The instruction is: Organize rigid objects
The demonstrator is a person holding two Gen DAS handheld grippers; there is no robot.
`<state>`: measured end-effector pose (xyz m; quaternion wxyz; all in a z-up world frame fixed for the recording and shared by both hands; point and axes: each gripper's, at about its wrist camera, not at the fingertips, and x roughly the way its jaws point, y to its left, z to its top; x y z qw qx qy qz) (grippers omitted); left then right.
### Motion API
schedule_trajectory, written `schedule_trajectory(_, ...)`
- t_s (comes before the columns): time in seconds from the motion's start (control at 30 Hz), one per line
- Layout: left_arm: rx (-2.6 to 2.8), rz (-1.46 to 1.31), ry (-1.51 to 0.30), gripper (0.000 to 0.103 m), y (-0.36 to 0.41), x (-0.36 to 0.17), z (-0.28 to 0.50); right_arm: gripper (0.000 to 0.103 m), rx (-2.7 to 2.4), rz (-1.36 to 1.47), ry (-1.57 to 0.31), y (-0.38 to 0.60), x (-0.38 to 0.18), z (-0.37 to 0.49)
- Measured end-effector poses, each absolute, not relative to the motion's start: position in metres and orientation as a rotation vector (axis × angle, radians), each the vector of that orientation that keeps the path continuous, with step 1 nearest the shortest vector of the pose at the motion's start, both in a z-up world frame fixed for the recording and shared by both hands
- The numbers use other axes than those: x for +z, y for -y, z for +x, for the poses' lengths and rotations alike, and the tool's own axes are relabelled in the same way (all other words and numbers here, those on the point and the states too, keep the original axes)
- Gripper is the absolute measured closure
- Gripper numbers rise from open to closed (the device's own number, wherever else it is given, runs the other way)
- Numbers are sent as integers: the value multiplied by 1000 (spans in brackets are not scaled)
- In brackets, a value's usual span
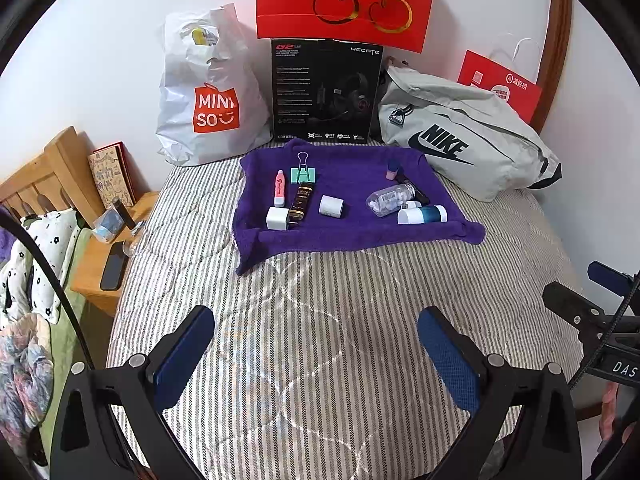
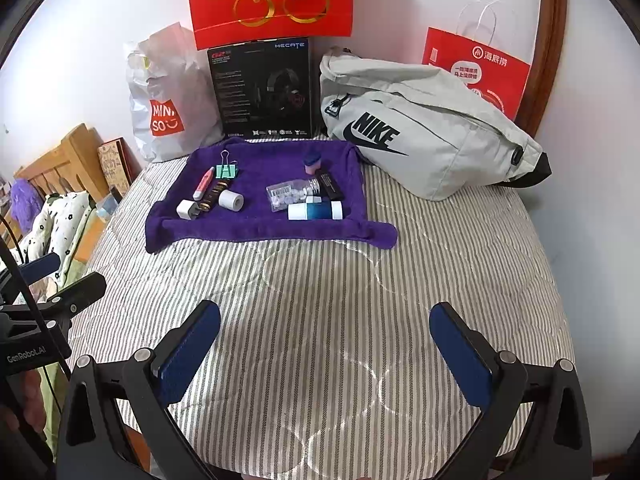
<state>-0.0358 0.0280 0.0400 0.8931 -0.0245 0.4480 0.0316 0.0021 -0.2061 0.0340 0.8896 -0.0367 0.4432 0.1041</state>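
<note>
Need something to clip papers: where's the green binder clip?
The green binder clip lies at the purple towel's far left, beside the pink marker, in both views.

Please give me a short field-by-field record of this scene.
surface: striped quilt on a bed
mat: purple towel
left group: pink marker, green binder clip, dark tube, two white blocks
right group: clear pill bottle, blue and white bottle
behind: grey bag, black box
left gripper: open, empty
right gripper: open, empty
</note>
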Motion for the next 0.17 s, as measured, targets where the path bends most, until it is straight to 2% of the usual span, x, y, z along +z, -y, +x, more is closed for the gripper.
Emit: schedule_trajectory(0.17,74,-39,-923,0,-29,39,-35,0,217,-72,-922,205,33,3)
